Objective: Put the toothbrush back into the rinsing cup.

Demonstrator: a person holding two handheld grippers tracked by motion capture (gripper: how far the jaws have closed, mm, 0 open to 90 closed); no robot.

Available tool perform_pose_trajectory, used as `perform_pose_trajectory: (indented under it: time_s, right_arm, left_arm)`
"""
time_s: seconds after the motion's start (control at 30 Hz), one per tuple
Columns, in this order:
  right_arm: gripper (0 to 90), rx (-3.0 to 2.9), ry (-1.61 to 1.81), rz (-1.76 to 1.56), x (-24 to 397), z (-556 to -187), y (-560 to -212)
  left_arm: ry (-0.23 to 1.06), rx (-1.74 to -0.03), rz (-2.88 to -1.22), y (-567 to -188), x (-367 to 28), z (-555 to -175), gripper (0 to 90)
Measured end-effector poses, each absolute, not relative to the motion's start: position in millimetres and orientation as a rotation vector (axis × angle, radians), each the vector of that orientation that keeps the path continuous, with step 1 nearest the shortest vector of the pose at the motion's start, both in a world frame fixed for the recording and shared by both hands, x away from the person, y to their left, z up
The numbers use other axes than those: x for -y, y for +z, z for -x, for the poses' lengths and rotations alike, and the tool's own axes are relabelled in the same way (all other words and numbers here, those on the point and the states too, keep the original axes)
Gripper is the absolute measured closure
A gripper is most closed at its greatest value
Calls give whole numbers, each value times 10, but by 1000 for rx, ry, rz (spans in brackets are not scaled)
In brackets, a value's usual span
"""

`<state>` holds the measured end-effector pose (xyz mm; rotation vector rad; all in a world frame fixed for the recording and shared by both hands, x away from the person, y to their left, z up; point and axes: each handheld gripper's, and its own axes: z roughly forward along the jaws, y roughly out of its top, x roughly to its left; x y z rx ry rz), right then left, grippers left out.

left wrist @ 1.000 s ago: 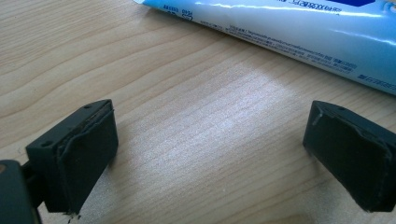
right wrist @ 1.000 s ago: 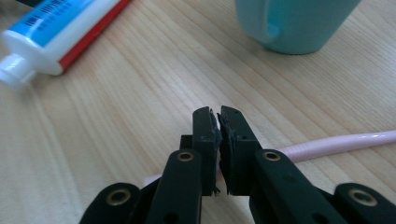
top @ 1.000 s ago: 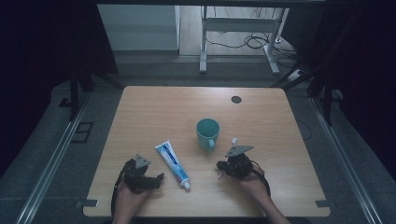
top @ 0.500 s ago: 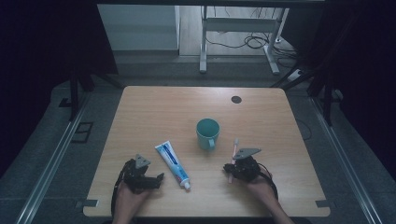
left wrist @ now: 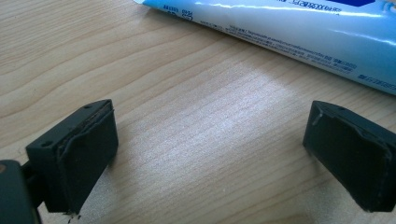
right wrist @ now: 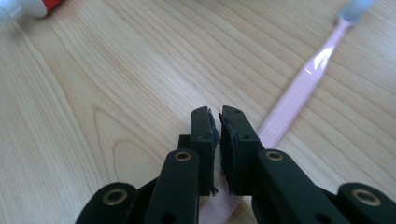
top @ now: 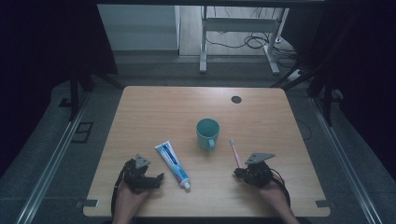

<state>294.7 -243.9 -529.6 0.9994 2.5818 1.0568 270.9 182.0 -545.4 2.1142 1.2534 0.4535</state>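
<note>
A pink toothbrush [top: 235, 153] lies on the wooden table [top: 163, 107], right of a teal mug [top: 207, 132]. My right gripper [top: 237, 173] sits at the handle end with its jaws shut. In the right gripper view the jaws [right wrist: 217, 114] press together with nothing between the pads, and the toothbrush [right wrist: 299, 88] runs underneath them on the wood. A blue and white toothpaste tube [top: 172, 163] lies left of the mug. My left gripper [top: 152, 179] rests beside it, open. In the left gripper view its jaws [left wrist: 210, 154] stand wide over bare wood, short of the tube [left wrist: 299, 32].
A dark round hole [top: 236, 99] marks the table's far right. The toothpaste cap [right wrist: 14, 11] shows at the top left of the right gripper view. Metal rails run along both sides of the table, and a desk frame stands beyond it.
My right hand and gripper have slid to the right along the table's front. The left gripper, the mug and the toothpaste tube have stayed where they were.
</note>
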Motion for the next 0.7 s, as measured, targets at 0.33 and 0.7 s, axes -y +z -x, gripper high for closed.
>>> perform_pose_trajectory:
  time_s: [0.33, 0.7]
  right_arm:
    - [826, -2545, 1022, -1057, 2720, -2920, -5281]
    - [827, -2514, 994, -1108, 2954, -2951, -5267]
  left_arm:
    - [453, -1256, -2113, -5454, -1819, -2708, 33]
    - [452, -1259, -2110, -5454, -1817, -2707, 33]
